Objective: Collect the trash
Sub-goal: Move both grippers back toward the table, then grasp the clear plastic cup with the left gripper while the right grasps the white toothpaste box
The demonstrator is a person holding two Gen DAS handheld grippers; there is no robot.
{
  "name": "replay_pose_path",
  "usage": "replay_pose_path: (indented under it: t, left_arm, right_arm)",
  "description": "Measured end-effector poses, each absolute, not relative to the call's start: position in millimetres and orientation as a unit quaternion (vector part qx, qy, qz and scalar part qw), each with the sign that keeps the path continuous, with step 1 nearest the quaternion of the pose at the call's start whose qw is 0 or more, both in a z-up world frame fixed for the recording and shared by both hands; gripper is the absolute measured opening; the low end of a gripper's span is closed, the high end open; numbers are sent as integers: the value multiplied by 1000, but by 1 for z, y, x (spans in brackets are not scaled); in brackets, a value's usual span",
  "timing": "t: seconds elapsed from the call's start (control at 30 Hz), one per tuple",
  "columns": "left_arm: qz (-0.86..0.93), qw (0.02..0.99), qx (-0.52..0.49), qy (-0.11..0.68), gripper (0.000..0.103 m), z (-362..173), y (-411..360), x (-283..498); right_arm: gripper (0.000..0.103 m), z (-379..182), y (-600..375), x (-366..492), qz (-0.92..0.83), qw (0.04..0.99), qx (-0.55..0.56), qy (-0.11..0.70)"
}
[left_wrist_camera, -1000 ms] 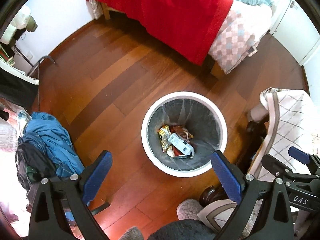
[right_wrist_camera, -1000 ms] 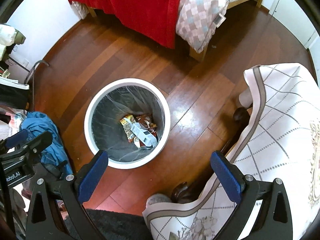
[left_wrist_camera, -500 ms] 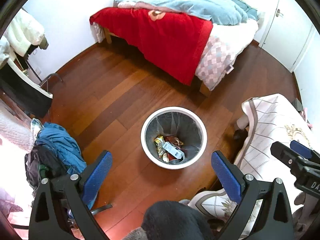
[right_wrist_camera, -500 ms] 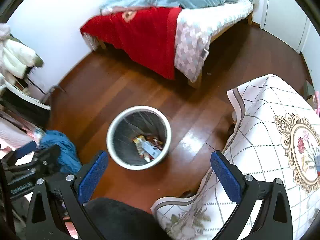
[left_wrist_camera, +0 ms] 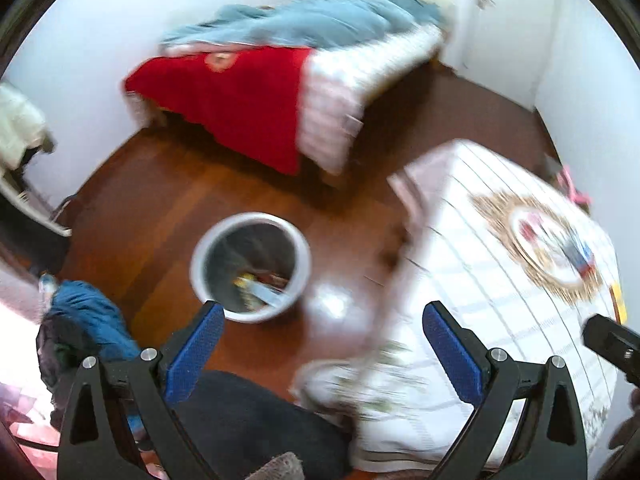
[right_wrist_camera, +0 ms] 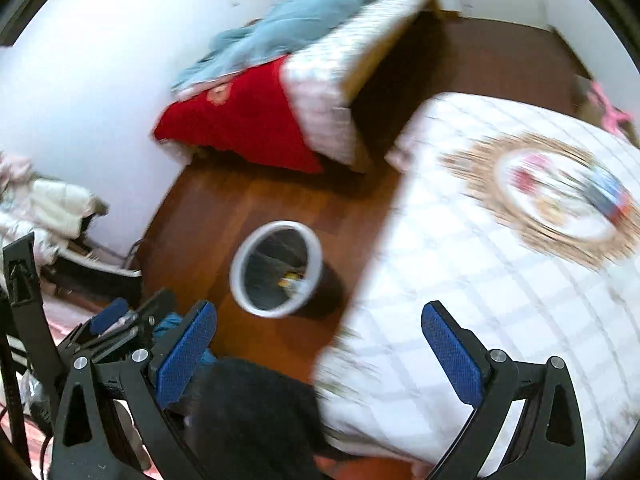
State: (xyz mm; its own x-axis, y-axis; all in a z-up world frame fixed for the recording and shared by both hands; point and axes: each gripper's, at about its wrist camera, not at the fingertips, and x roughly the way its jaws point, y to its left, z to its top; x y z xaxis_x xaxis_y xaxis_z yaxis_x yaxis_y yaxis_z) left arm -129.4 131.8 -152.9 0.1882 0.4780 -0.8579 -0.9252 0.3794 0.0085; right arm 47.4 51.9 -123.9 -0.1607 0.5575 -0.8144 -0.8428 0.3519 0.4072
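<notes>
1. Your left hand-held gripper [left_wrist_camera: 320, 344] and your right hand-held gripper [right_wrist_camera: 318, 340] both have their blue pads spread wide with nothing between them.
2. The round white-rimmed waste bin with a grey liner [left_wrist_camera: 251, 267] stands on the floor ahead of and below the left hand-held gripper, just beyond its left pad. A few wrappers and scraps of trash [left_wrist_camera: 260, 286] already lie at the bottom, so part of the collecting looks done.
3. What is left is hard to judge: both views are motion-blurred, and you see no loose trash on the reddish-brown wooden floor [left_wrist_camera: 168, 200].
4. To the right of both hand-held grippers sits the counter under a white gridded cloth with a gold medallion [right_wrist_camera: 500, 260]; a small blurred item rests near the medallion, possibly next.
5. Farther ahead is a bed with a red blanket and blue quilt [left_wrist_camera: 256, 88]; a blue clothing heap [left_wrist_camera: 88, 320] lies left.
</notes>
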Motion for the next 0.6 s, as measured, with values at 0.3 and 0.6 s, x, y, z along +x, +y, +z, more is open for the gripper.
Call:
replay_pose_path:
  t: [0.3,0.6]
  left_arm:
    - [361,754,-213,506,101,-220,28,65]
    - [335,745,-185,547,101,-262,-22,157]
  right_arm:
    - [103,-170,-79,231,367,697,-281,549]
    - [103,-244,-95,321,335,577,-545,509]
